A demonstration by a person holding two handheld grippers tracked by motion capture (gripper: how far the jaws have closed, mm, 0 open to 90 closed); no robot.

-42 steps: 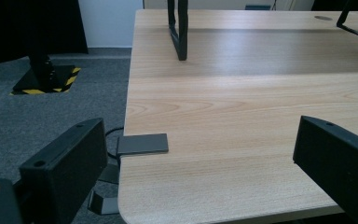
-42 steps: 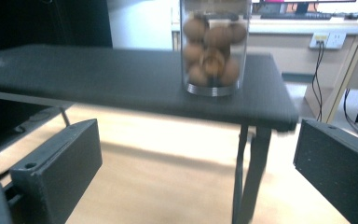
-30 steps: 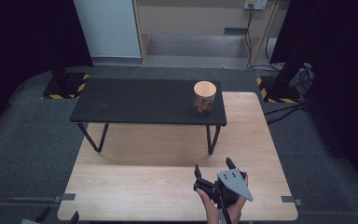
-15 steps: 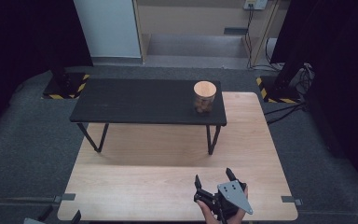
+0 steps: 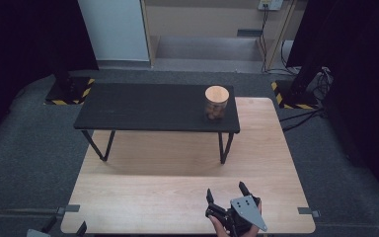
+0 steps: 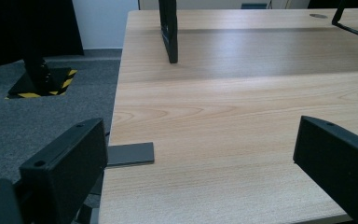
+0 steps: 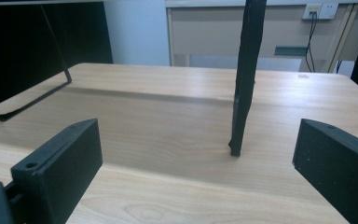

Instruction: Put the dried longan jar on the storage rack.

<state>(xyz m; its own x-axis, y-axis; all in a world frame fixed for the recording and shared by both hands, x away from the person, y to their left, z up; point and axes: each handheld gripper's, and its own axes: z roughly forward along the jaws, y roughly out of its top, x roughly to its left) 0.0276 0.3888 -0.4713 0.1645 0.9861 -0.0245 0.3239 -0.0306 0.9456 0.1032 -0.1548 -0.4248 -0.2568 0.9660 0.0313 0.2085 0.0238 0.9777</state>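
Grey carpet surrounds a light wooden table [image 5: 143, 197], and on its far half stands a low black table [image 5: 148, 107] on thin metal legs. Black curtains close off both sides of the room, and we note a white panel and a beige wall with a socket at the back.

We record a lidded jar [image 5: 216, 102] upright on the low black table, near its right end and close to the front edge. Its round wooden lid is on, and the contents seen through the clear wall are too small for us to identify. Nothing touches the jar.

We find the right hand-held gripper [image 5: 225, 193] at the near edge of the wooden table, right of centre, held in a person's hand [image 5: 223, 228] with the grey three-cornered plate on top. Its jaws stand spread apart with nothing between them, pointing toward the black table; the jar sits well apart from it. In the right gripper view the two black jaws frame bare wood, with one black table leg [image 7: 244, 79] standing between them farther off.

In the left gripper view the left hand-held gripper [image 6: 200, 154] is likewise spread wide and empty, low over the left front corner of the wooden table, with a small grey plate [image 6: 130, 154] at the edge and carpet beyond.
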